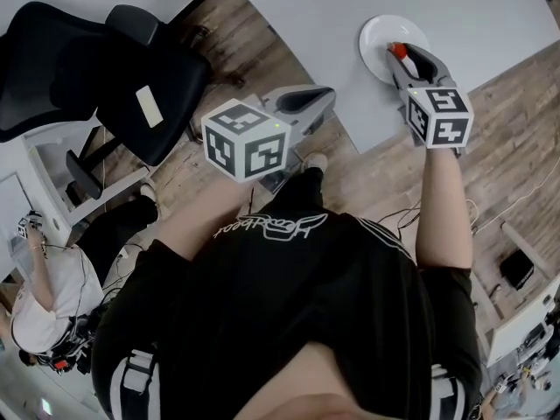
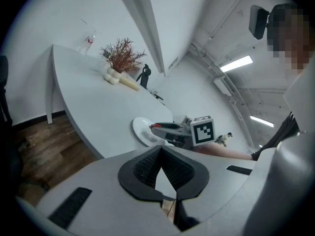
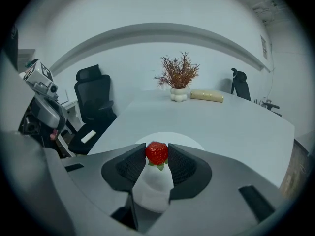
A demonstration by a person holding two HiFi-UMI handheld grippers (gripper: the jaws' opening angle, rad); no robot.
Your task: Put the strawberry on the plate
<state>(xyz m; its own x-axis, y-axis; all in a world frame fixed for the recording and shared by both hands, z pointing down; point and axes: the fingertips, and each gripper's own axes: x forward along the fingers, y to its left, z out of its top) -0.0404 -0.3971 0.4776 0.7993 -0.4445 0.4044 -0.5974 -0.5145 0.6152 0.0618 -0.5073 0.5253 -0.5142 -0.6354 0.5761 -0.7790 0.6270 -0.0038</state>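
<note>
A red strawberry is pinched between the pads of my right gripper, which is shut on it. The gripper holds it just above the near part of a white plate on the white table. In the head view the strawberry shows over the plate at the table's near edge, with my right gripper above it. My left gripper hangs off the table over the wooden floor; in its own view the left gripper is shut with nothing in it, and the plate lies ahead.
A black office chair stands left of the table. At the table's far side stand a dried plant in a white vase, a cream roll-shaped object and a glass. Another person sits at lower left. Cables cross the floor.
</note>
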